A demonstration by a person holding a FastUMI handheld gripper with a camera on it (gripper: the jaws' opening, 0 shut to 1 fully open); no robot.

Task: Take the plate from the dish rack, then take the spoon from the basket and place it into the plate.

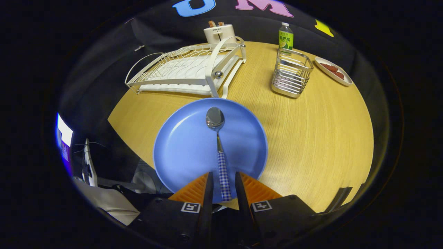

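The blue plate [187,145] lies flat on the wooden table, just ahead of my fingers. The spoon [215,119] lies in it, its metal bowl toward the plate's far side. Its blue-and-white checked handle runs back between my fingers. My gripper [224,175] stands open over the plate's near rim, with a narrow gap on each side of the handle, so neither finger presses on it. The white dish rack [187,69] stands beyond the plate, with no dishes in it. The metal wire basket [291,73] stands beyond the plate to the right.
A white toaster [218,33] stands behind the rack, and a green-labelled bottle [286,38] behind the basket. A small white dish [333,71] with reddish food lies right of the basket. The table's edge curves just left of the plate, with clutter below it.
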